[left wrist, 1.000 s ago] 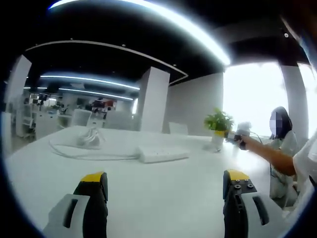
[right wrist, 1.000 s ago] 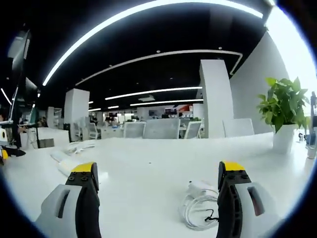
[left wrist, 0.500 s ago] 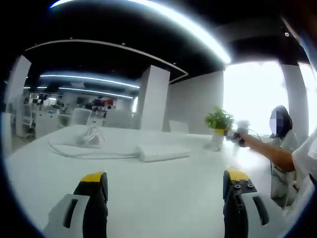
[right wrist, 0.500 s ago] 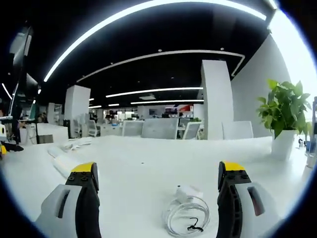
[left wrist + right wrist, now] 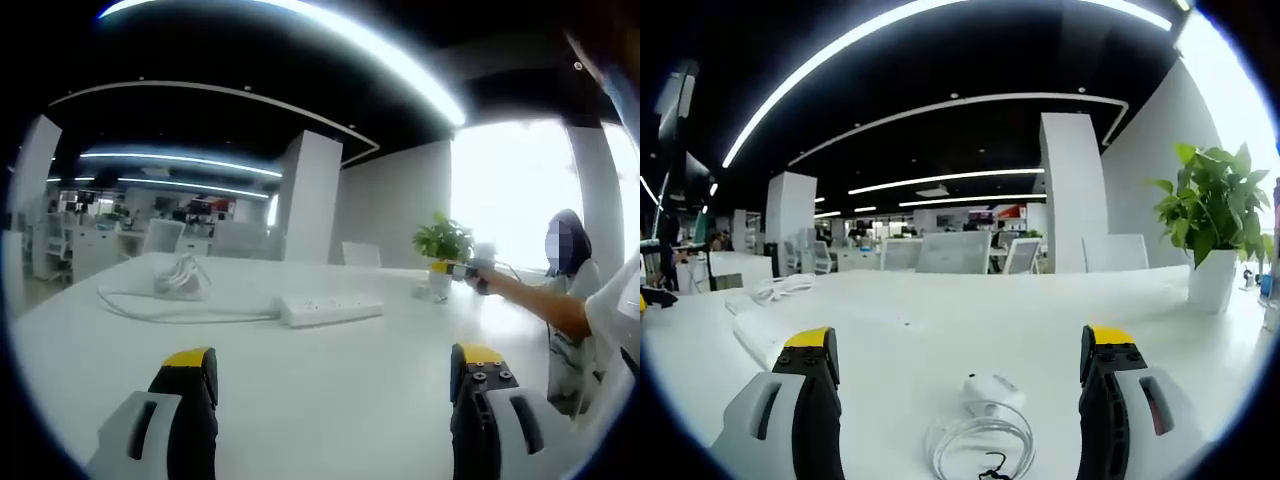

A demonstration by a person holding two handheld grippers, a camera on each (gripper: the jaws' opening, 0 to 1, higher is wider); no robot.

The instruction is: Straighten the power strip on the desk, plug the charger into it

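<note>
Left gripper (image 5: 333,372): two jaws, yellow-tipped, spread wide, nothing between them, held above the white desk (image 5: 330,400). One white power strip (image 5: 331,309) lies on the desk well beyond the fingertips, roughly midway between the two jaw lines, lying crosswise and slightly askew. One white cable (image 5: 170,315) runs from its left end, past the left jaw line, to one loose bundle of white cord (image 5: 180,277) farther back. One potted plant (image 5: 442,257) stands beyond the right jaw.

Right gripper (image 5: 960,374): two jaws spread wide, gripping nothing. One white charger (image 5: 992,389) lies on the desk between the jaws, just ahead of the fingertips, with one coiled white cable (image 5: 978,447) in front of it, nearer the camera. In this view the power strip (image 5: 762,331) lies beyond the left jaw; the plant (image 5: 1213,231) stands beyond the right jaw.
</note>
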